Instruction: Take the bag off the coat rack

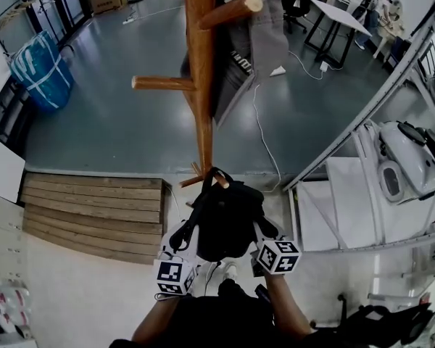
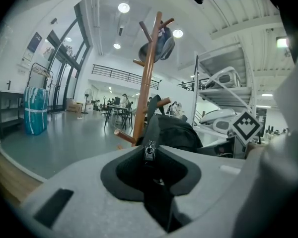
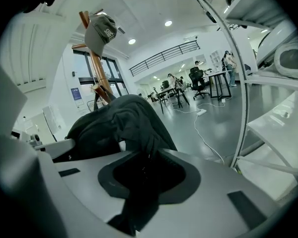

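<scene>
In the head view the rack [image 1: 199,85] is cut off at the top edge and its foot is hidden behind the bag [image 1: 228,220]. The strap [image 1: 203,201] rises to a low peg [image 1: 192,180], and whether it hangs over that peg is unclear. The bag is black, soft and crumpled, and is held low beside the pole between both grippers. The left gripper [image 2: 150,155] has its jaws clamped on the bag at a metal zip pull [image 2: 149,151]. The right gripper [image 3: 148,157] has its jaws shut on a fold of the bag's fabric.
</scene>
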### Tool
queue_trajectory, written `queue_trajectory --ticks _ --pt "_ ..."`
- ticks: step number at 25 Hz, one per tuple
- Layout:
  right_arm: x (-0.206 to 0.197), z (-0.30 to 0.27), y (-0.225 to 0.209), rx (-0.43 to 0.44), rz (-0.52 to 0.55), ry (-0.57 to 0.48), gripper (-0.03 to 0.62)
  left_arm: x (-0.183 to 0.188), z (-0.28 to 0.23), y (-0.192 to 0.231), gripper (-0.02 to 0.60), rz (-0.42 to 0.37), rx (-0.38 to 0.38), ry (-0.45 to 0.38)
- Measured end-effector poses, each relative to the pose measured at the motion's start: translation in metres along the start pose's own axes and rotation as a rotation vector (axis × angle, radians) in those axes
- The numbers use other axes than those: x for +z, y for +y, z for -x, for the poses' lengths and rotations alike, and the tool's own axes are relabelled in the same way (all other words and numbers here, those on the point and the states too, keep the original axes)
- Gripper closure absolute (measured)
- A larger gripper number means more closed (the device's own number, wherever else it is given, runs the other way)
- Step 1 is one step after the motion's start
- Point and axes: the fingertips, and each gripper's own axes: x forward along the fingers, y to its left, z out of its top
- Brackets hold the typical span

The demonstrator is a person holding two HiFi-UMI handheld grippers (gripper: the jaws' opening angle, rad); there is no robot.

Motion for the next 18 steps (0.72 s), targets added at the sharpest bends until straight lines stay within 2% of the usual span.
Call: queue_trajectory --ticks 18 --pt "-0.016 0.063 0.016 -0.101 -0.044 -0.057 0.510 0.012 0.033 -0.024 0.503 -0.016 -0.151 -0.025"
